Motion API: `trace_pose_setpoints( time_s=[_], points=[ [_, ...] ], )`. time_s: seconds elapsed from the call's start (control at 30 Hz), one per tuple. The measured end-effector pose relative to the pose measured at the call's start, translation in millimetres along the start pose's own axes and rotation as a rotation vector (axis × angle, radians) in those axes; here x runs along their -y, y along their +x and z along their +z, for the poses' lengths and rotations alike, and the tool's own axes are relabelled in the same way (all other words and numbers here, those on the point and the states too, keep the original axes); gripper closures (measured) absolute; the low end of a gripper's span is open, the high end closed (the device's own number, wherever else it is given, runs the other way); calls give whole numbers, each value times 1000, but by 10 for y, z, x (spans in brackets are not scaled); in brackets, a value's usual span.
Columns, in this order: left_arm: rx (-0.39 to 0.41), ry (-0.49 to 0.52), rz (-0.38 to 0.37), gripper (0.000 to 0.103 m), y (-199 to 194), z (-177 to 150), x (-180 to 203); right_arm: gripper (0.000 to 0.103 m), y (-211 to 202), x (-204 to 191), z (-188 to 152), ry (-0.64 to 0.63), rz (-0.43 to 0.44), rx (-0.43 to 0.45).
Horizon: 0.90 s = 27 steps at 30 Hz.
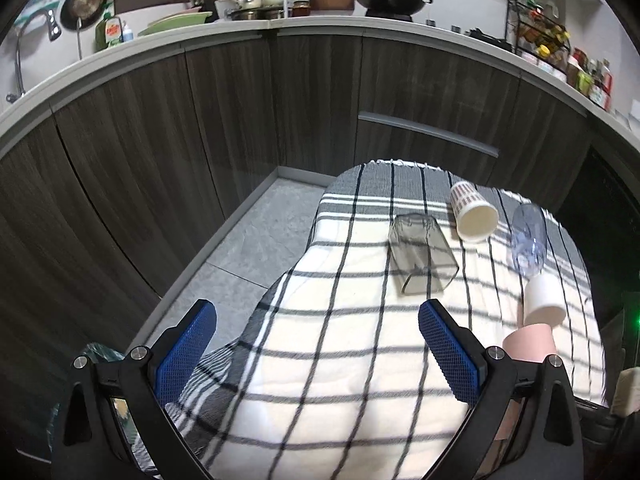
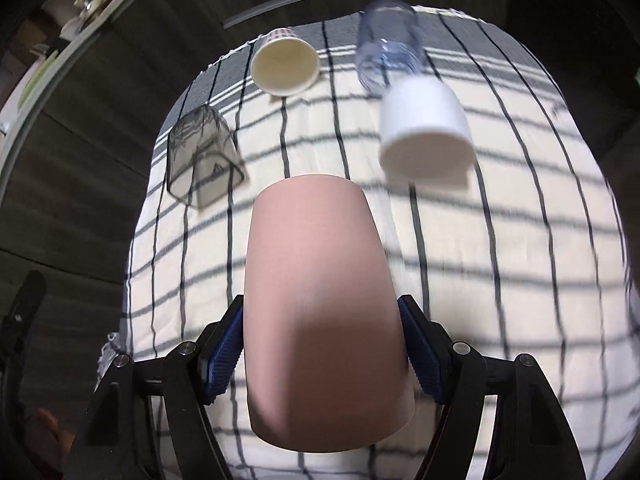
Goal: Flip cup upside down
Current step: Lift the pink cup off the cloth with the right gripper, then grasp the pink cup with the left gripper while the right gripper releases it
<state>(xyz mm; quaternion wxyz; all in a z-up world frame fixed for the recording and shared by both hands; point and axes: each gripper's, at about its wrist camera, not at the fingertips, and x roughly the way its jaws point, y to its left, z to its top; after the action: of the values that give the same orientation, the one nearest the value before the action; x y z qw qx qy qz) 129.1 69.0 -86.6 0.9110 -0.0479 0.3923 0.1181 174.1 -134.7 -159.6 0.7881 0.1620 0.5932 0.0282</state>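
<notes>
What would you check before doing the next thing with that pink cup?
1. Right gripper shut on pink cup, a pad on each side: ok.
2. Cup's orientation, which end is the mouth: cannot tell.
3. Bare cloth beside the cup for setting it down: ok.
4. White cup apart from the pink cup: ok.
5. Left gripper open, holding nothing, away from the cups: ok.
6. Picture sharpness: not ok, blurred.

Left gripper (image 1: 318,336) jaws wide apart, right gripper (image 2: 322,344) clamped w/ load
</notes>
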Motion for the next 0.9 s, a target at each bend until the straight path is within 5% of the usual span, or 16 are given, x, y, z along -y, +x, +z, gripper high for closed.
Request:
trace_pose_setpoints(
  time_s=[0.27, 0.63, 0.73, 0.9],
  points=[
    [-13, 62, -29, 0, -90, -230, 23, 30, -23, -60, -406, 1, -47, 95],
    [-42, 86, -67, 0, -108, -317, 135, 30, 144, 53, -511, 15, -45, 60],
    [-33, 89, -59, 0, -145, -305, 149, 14, 120, 87, -501, 28, -22, 59],
    [-32, 91, -53, 0, -207, -280, 191, 14, -86, 97, -513, 22, 4, 110]
  ],
)
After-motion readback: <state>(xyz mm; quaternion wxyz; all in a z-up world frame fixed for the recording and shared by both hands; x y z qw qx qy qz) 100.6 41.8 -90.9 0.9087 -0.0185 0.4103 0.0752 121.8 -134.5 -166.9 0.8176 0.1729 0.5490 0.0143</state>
